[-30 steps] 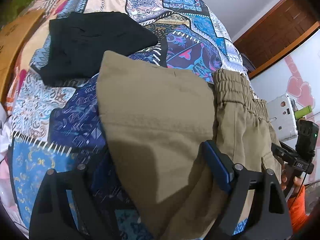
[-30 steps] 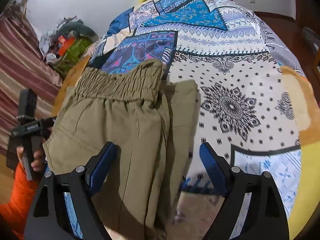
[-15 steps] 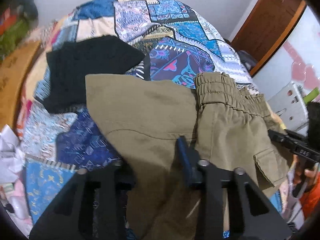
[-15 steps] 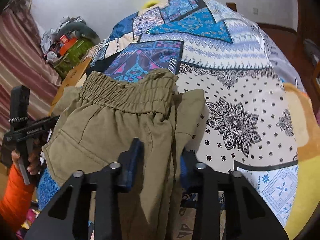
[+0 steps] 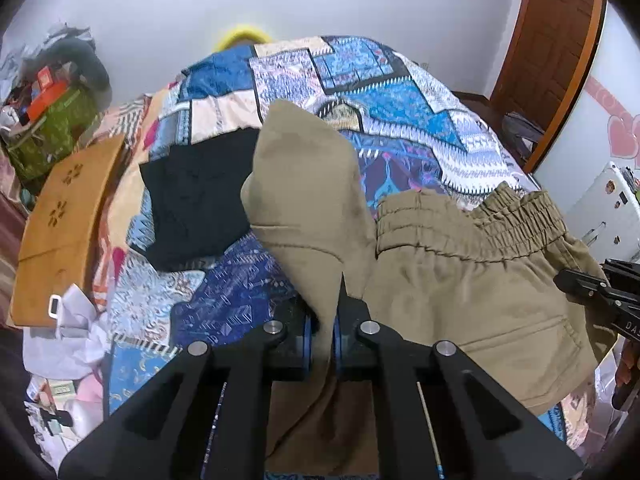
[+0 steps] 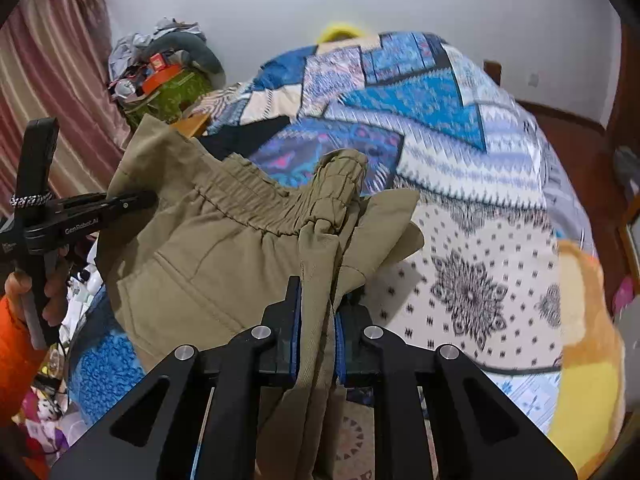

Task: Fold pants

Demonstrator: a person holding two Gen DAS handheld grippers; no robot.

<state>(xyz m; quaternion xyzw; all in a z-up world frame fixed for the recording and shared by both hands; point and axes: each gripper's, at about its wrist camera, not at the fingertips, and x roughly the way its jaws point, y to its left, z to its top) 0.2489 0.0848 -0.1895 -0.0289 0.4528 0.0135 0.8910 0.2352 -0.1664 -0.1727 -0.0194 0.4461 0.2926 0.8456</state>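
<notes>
The khaki pants point(image 5: 460, 280) lie partly folded on a patchwork bedspread point(image 5: 400, 104), lifted at their near edge, with the elastic waistband point(image 5: 472, 216) bunched toward 2 o'clock in the left wrist view and one leg end point(image 5: 296, 168) standing up toward 12 o'clock; the left gripper point(image 5: 322, 332) has just closed and now pinches a fold of the khaki cloth between its blue pads; the right gripper point(image 6: 316, 336) has likewise just closed and clamps a gathered fold of the same pants point(image 6: 224, 264), the waistband point(image 6: 260, 204) rumpled toward 11 o'clock; a folded black garment point(image 5: 196, 204) lies on the bedspread just beside the leg at 10 o'clock; a wooden board point(image 5: 64, 224) sits at 9 o'clock; an orange sleeve point(image 6: 16, 352) shows at 8 o'clock in the right wrist view.
</notes>
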